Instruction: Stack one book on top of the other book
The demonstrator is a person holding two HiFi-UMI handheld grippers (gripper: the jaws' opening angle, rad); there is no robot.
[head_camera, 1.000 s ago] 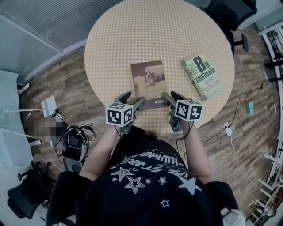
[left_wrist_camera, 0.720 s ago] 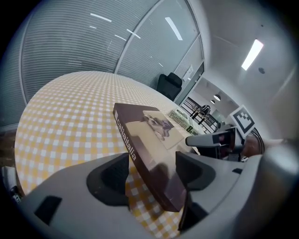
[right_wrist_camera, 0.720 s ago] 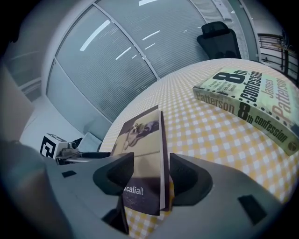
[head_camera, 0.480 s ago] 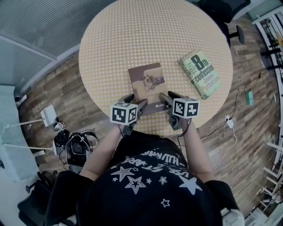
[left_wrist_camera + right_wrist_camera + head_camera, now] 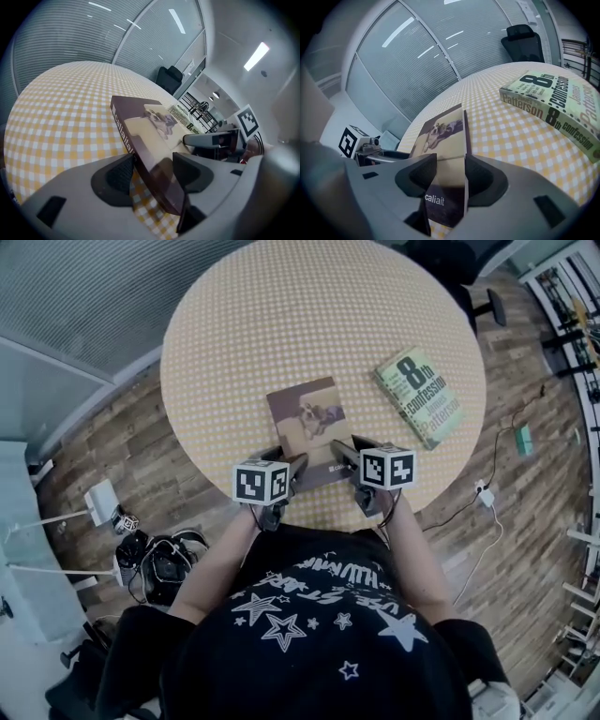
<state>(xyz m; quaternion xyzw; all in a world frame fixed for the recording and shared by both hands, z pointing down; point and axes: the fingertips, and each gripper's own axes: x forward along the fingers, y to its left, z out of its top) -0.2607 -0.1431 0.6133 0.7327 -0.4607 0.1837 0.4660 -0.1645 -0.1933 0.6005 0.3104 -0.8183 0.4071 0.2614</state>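
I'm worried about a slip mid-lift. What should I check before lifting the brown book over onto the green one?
1. Brown book sits between the left gripper jaws: ok.
2. It also sits between the right gripper jaws: ok.
3. Both grips clamped: not ok; the jaws are closing and the pads are not yet pressing.
4. Green book lies flat on the table, top bare: ok.
5. Nothing stands between the two books: ok.

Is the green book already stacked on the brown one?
No, the green book lies flat on the table, apart from the brown book and to its right.
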